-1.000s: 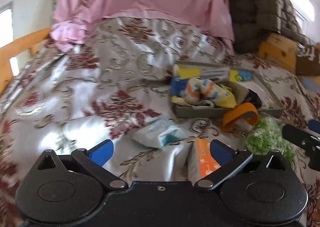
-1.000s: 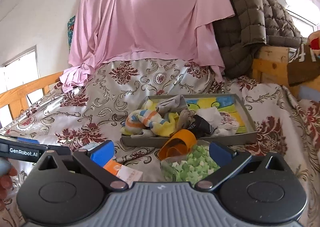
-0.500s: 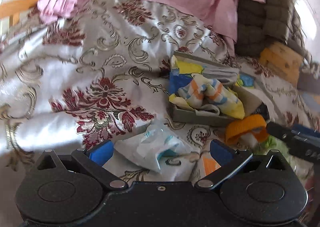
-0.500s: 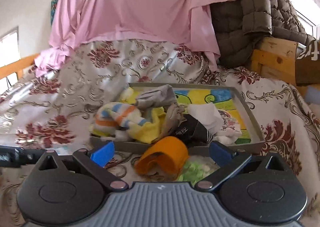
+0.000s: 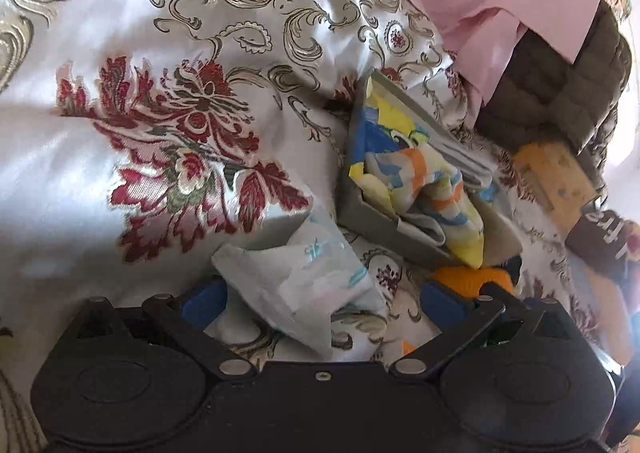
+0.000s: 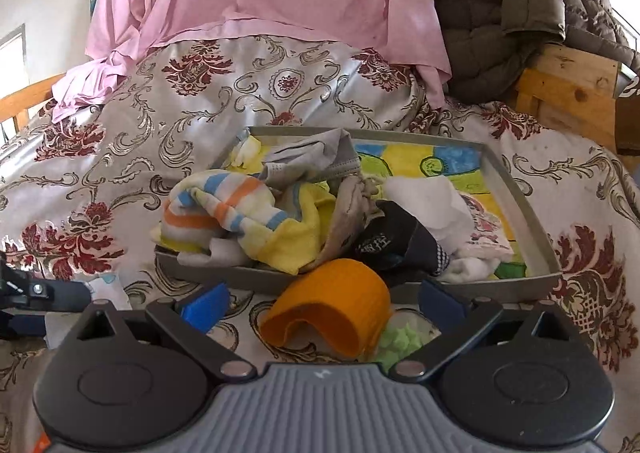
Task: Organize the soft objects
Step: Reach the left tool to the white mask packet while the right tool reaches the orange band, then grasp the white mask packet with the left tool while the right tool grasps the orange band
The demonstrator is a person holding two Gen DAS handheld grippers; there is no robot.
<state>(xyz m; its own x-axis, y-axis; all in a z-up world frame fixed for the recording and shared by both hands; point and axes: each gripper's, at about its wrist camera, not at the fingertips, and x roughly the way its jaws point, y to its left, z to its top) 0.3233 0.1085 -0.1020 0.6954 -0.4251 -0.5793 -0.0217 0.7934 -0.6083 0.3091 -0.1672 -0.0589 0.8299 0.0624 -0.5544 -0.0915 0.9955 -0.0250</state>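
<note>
While both fingers gape empty | tissue pack (image 5: 304, 285) lies between left gripper (image 5: 320, 297) | orange roll (image 6: 332, 317) between right gripper (image 6: 324, 303)

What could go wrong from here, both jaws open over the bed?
The left gripper straddles a slippery tissue pack; it may squirt out on the soft bedspread. The right gripper frames an orange band lying over a bag of green pieces, so closing could catch both.

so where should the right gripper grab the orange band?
Pinch the raised arch of the orange band, coming straight from the near side. It lies curled on the bedspread, hollow end facing the right gripper, whose open jaws already flank it.
</note>
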